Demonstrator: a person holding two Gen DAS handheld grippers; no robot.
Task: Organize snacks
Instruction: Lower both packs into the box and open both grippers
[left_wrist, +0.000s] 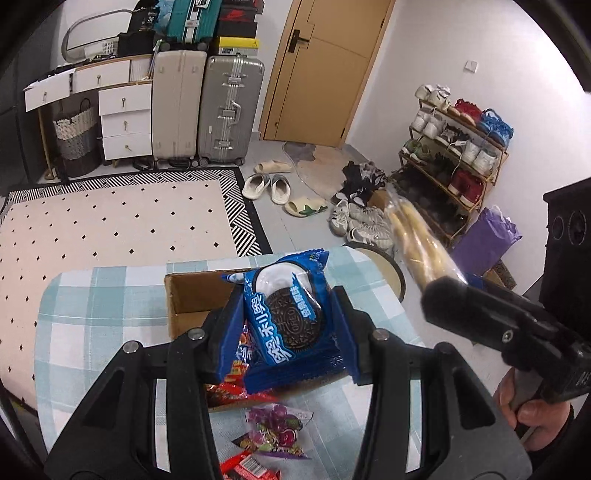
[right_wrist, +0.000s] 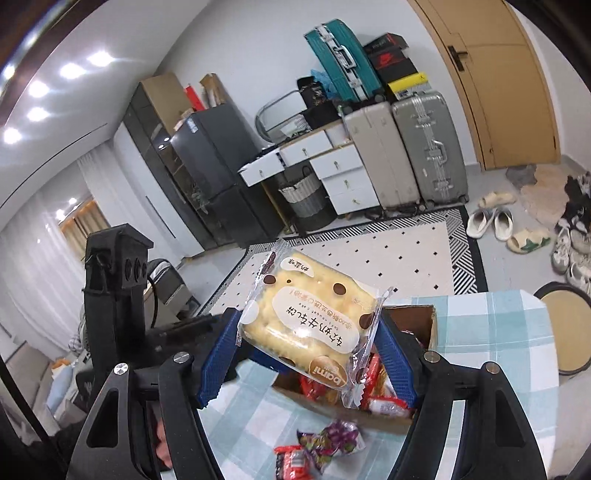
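Observation:
My left gripper (left_wrist: 286, 325) is shut on a blue Oreo packet (left_wrist: 288, 314) and holds it over an open cardboard box (left_wrist: 192, 295) on the checked tablecloth (left_wrist: 99, 317). My right gripper (right_wrist: 308, 343) is shut on a clear packet of yellow nougat biscuits (right_wrist: 306, 325), held above the same box (right_wrist: 424, 321), which holds red snack packets (right_wrist: 321, 391). In the left wrist view the right gripper's body comes in from the right with the biscuit packet (left_wrist: 417, 243) blurred. A purple candy bag (left_wrist: 277, 432) and a red packet (left_wrist: 247, 469) lie on the cloth in front of the box.
The small table stands over a dotted rug (left_wrist: 110, 229). A round stool (right_wrist: 569, 332) is beside the table. Suitcases (left_wrist: 207, 107), a white drawer unit (left_wrist: 122, 118), a shoe rack (left_wrist: 454, 162) and loose slippers (left_wrist: 266, 188) are across the floor.

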